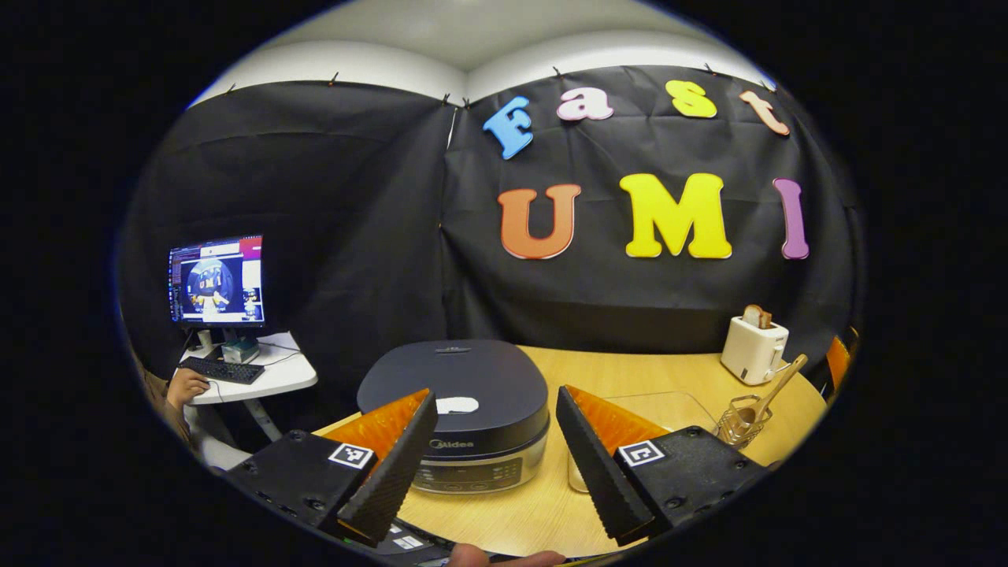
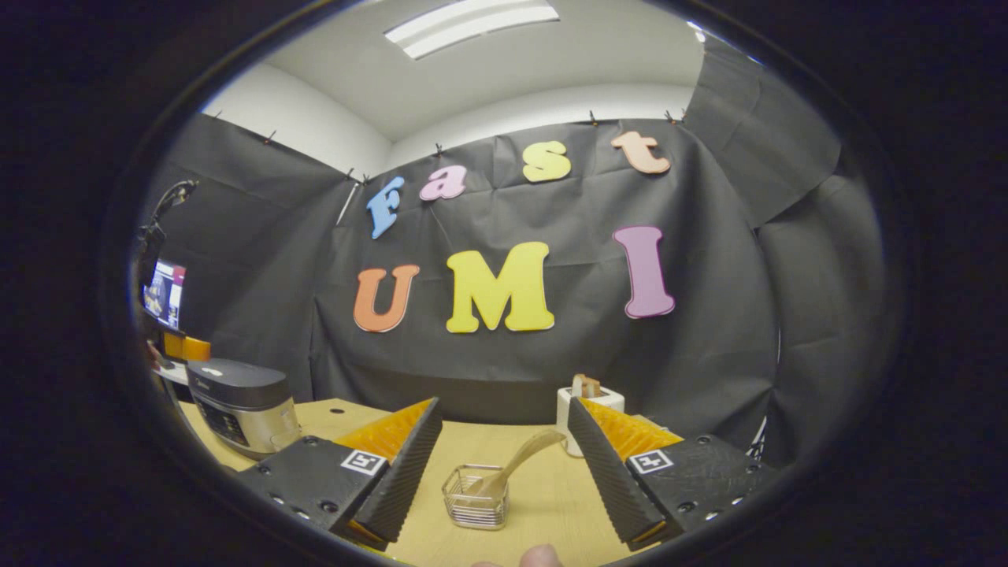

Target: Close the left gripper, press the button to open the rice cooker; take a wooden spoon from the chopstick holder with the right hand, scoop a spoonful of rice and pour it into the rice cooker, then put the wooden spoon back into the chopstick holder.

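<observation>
- Left gripper view: fingers of the left gripper (image 1: pixel 494 457) stood wide apart and held nothing, raised above a wooden table (image 1: pixel 504 512).
- Seen between those fingers, the cooker (image 1: pixel 457 413) sat on the table with its dark lid down; the pale button (image 1: pixel 457 405) showed on the lid's near side, untouched.
- To the right, a clear container (image 1: pixel 669 409) stood partly hidden behind the right-hand finger; its contents could not be made out.
- Farther right, the wire holder (image 1: pixel 739 425) kept the spoon (image 1: pixel 780 386), handle leaning up and to the right.
- A white toaster (image 1: pixel 754 349) with bread in its slot stood near the table's back edge, beside the cloth wall.
- At far left, a person's hand (image 1: pixel 187 386) rested by a keyboard (image 1: pixel 224 370) on a small white desk, below a lit monitor (image 1: pixel 216 281).
- Right gripper view: the right gripper (image 2: pixel 504 465) was likewise spread open and empty, its fingers framing the holder (image 2: pixel 474 496) from either side, well short of it.
- The spoon (image 2: pixel 512 468) lay in the holder, handle tilted up toward the right.
- The toaster (image 2: pixel 587 405) stood beyond, partly behind the right-hand finger.
- The cooker (image 2: pixel 240 405) sat closed at the table's left edge, well apart from the holder.
</observation>
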A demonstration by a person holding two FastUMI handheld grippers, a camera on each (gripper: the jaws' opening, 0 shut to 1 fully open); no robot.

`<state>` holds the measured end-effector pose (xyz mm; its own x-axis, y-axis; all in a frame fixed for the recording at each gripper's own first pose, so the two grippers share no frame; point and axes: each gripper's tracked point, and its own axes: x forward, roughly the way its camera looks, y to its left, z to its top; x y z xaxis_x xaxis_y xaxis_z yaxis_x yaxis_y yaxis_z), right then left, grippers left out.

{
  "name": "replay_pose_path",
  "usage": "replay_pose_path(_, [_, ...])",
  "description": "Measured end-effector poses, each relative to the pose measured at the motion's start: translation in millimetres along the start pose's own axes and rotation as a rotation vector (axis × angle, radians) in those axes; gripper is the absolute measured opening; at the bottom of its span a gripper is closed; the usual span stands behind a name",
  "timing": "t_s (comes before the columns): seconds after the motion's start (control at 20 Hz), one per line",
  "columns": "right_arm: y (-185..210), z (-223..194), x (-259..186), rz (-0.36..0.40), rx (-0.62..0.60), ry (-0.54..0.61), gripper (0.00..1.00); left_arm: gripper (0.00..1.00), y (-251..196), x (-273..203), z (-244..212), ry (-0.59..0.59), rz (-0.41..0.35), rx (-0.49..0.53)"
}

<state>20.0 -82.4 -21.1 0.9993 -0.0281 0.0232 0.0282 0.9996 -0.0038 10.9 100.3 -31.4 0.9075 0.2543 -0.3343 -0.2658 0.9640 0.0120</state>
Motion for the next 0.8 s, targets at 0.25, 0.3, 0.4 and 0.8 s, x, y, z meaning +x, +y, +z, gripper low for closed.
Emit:
replay_pose_path(0.25, [-6.8, -6.0, 5.9, 0.016, 0.029, 0.018, 0.95, 0.81, 21.9, 23.1, 19.9, 0.106, 0.004, 0.024])
replay_pose_path(0.3, [-8.1, -6.2, 7.3, 0.019, 0.034, 0.017, 0.92, 0.80, 23.6, 28.9, 19.5, 0.132, 0.001, 0.034])
replay_pose_path(0.4, [-14.4, -8.1, 7.6, 0.017, 0.057, 0.017, 0.95, 0.67, 24.7, 36.6, 15.7, 0.188, -0.012, 0.021])
replay_pose_path(0.8, [-31.6, -19.6, 12.5, 0.028, 0.134, 0.055, 0.96, 0.09, 32.1, 55.2, -10.9, 0.381, 0.002, -0.092])
